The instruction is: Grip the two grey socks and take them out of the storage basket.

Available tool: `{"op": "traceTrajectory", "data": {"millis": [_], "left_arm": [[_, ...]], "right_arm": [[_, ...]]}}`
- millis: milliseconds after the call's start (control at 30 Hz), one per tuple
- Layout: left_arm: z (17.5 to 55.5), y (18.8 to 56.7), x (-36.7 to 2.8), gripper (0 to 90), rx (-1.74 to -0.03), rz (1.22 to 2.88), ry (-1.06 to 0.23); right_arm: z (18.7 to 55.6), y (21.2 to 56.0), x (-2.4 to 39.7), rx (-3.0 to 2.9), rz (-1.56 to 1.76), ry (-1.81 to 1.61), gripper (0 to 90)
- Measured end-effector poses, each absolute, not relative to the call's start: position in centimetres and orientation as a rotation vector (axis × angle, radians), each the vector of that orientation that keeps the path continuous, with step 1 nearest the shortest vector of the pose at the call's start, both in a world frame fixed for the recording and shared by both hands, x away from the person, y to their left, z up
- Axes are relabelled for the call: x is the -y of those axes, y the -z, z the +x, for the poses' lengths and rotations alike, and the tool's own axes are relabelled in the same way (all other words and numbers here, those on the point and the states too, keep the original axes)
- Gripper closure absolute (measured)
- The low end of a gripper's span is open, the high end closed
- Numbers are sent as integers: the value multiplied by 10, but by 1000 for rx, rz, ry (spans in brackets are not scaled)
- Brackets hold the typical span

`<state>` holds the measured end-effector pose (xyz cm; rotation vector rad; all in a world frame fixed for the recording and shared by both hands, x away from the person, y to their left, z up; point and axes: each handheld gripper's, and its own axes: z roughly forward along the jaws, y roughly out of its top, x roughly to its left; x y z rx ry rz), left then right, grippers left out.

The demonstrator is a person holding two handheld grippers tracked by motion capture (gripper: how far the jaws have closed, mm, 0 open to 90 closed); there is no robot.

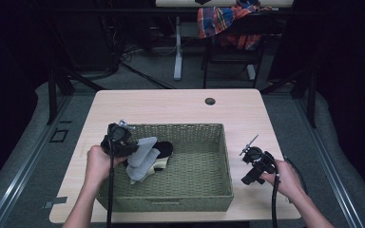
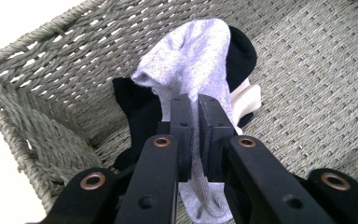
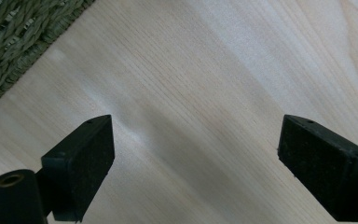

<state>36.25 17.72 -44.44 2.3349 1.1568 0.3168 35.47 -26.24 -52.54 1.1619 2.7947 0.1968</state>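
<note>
Grey sock (image 2: 193, 56) pinched by the left gripper (image 2: 194, 105) above the basket (image 1: 204, 190).
Black and cream socks are left beneath it, at the basket's left end; the right gripper (image 3: 193, 161) is held wide open, empty, over the table (image 3: 223, 74).

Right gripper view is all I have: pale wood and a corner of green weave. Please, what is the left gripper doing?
Observer: The left gripper is shut on a light grey knitted sock.
Operator: Where is that sock?
Observer: Over the left end of the green woven basket, above a black sock and a cream cloth piece.
Operator: And my gripper?
Observer: The right gripper, jaws open, is beside the basket's right wall.
</note>
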Motion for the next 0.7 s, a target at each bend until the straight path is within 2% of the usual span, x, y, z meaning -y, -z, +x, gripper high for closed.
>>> {"op": "traceTrajectory", "data": {"millis": [700], "left_arm": [[355,423,-195,857,-1176,2236,-369]], "right_arm": [[354,523,263,-2785,1173,-212,104]]}}
